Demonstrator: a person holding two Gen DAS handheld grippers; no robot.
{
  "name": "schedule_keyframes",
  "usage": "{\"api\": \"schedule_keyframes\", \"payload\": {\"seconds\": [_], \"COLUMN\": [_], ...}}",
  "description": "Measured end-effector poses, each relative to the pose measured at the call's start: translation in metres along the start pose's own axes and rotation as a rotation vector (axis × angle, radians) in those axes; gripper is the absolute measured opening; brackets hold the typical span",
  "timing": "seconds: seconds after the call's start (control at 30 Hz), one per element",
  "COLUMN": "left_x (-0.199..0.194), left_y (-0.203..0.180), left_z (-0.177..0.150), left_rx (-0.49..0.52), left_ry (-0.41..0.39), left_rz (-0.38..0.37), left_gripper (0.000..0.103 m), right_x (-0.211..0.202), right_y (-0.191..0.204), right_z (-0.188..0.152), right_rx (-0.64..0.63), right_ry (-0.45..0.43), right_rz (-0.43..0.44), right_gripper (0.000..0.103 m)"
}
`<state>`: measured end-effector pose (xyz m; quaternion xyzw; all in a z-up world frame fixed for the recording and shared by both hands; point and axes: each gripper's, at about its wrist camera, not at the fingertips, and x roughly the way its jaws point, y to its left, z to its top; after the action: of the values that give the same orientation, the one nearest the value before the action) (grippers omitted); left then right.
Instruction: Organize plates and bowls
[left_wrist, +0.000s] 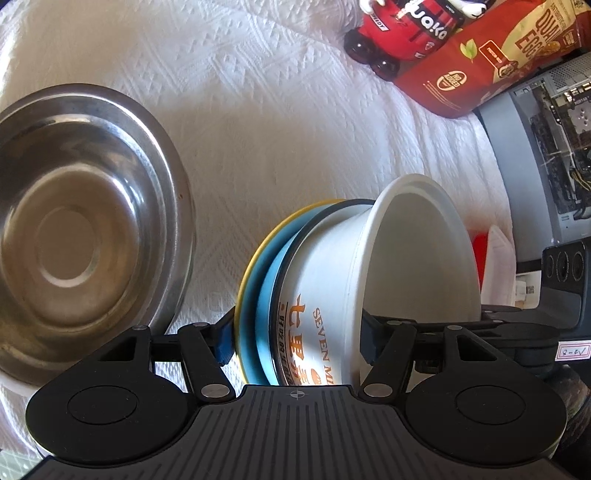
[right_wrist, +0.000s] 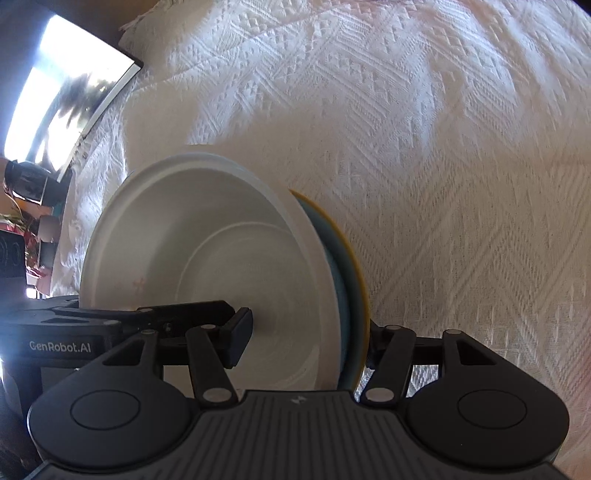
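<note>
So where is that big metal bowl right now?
The steel bowl sits on the white cloth, at the left of the left wrist view, beside the held stack of dishes.

Left wrist view: nested stack of bowls (left_wrist: 332, 295) tipped on edge, centre near, between 2 gripper fingers. Metal bowl (left_wrist: 85, 229) left of it on the cloth (left_wrist: 277, 129). Bottle (left_wrist: 399, 40) and snack bag (left_wrist: 491, 62) far right, bag overlapping bottle.
</note>
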<state>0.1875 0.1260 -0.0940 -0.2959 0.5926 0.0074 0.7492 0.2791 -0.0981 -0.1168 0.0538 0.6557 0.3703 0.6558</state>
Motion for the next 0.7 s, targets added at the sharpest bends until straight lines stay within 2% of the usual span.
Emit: {"api": "schedule_keyframes", "payload": {"seconds": [0.7], "left_x": [-0.0032], "left_y": [0.0024], "left_z": [0.0007], "left_rx": [-0.03], "left_ry": [-0.011], "left_rz": [0.0], "left_gripper": [0.066], "right_x": [0.0], "right_y": [0.0024], "right_z": [0.0025], "right_rx": [-0.001], "right_ry": [0.014], "right_rz": [-0.007], "right_gripper": [0.059]}}
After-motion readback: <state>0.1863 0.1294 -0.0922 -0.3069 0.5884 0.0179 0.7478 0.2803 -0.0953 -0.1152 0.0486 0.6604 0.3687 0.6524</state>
